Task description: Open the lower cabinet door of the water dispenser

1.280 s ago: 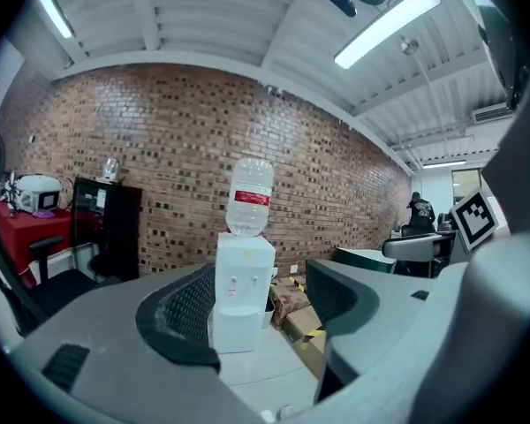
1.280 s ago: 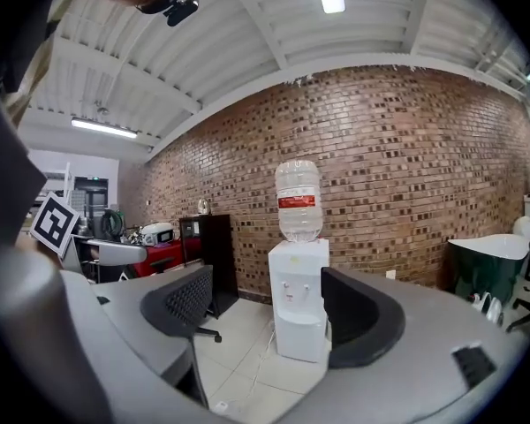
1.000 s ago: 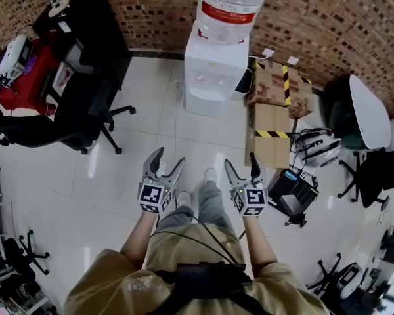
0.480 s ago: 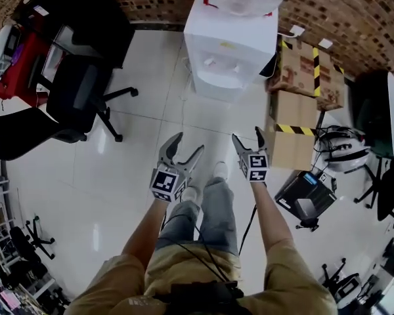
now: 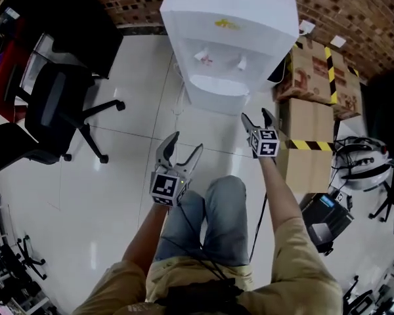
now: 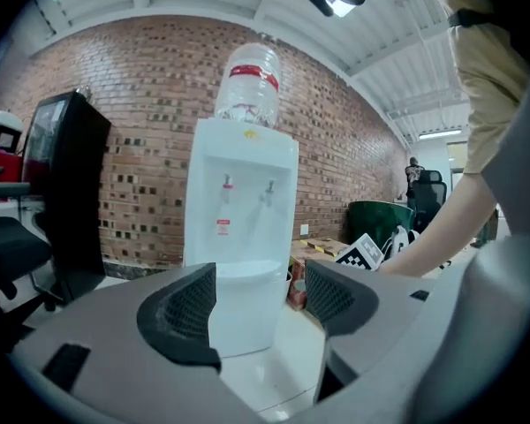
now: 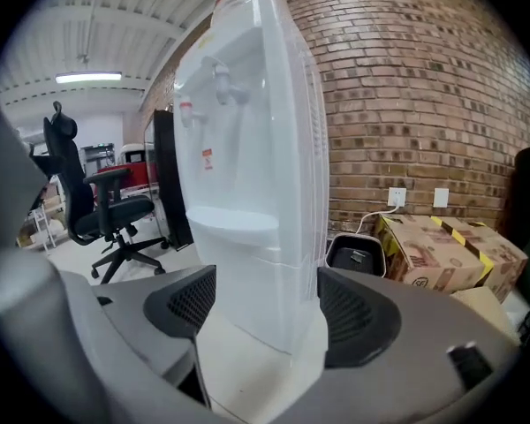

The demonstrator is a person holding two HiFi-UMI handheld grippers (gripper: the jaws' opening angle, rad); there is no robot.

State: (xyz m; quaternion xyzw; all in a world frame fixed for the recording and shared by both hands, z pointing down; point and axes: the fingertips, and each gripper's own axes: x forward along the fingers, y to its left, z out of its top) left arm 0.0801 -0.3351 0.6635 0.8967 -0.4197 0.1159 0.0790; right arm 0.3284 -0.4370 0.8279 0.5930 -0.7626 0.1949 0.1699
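Against the red brick wall (image 5: pixel 354 5), at the far edge of the pale tiled floor (image 5: pixel 118 163): tall white plastic water dispenser (image 5: pixel 230 18) with a clear bottle (image 6: pixel 246 82) on top, long axis upright. On its front face, under the tap ledge (image 5: pixel 217 84): flat white lower cabinet door (image 6: pixel 252 312). Hidden below that ledge in the head view. Seen ahead in both gripper views as a plain white panel, seam and handle too faint to tell. Ahead of both pairs of fingers, well apart from them, no contact yet.

Nearer of the two: grey right gripper (image 5: pixel 256 115) with its marker cube, off the dispenser's front right corner and looking at that corner obliquely. By this, probably the one to reach the door first. Farther back: grey left gripper (image 5: pixel 186 143), beside the person's knee (image 5: pixel 217 195), facing the front squarely.

Fingers of the left gripper wide apart, holding nothing, with only the distant white panel in the gap. Fingers of the right gripper wide too but closing a little, with nothing between the pads, touching nothing.
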